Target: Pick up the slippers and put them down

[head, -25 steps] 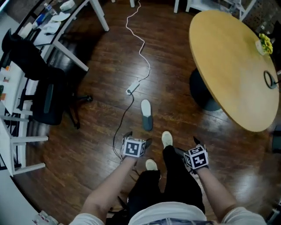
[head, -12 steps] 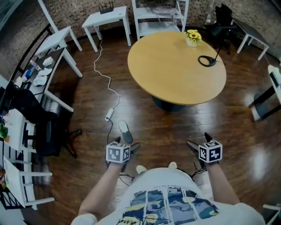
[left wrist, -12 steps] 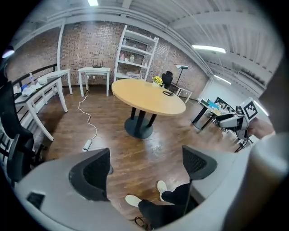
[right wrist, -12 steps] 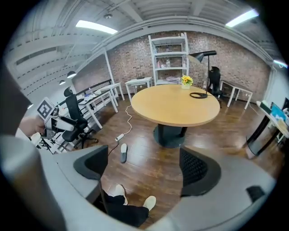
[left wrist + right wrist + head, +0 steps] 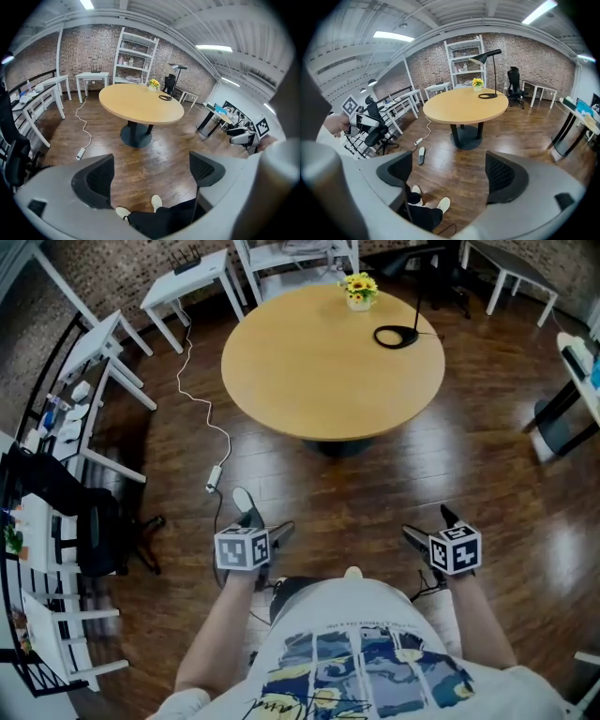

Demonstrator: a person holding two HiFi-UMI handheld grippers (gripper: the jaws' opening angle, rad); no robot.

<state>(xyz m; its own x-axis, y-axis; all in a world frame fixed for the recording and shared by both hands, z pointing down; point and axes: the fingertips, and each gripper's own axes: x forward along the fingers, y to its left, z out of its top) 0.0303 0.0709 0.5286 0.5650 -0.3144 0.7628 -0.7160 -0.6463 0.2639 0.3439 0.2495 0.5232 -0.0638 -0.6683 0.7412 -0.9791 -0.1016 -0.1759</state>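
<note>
Slipper [image 5: 241, 497] lies on the floor [image 5: 366, 493], just beside the left tongs [image 5: 151, 165]. These and the right tongs [image 5: 454, 169] gape wide, empty.

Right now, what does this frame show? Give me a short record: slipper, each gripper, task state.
slipper: one in view, lying on the floor, held by neither gripper
second slipper: not in view
left gripper: open, nothing between the jaws
right gripper: open, nothing between the jaws
table: round, farther off than the slipper
task state: slipper not yet picked up
</note>
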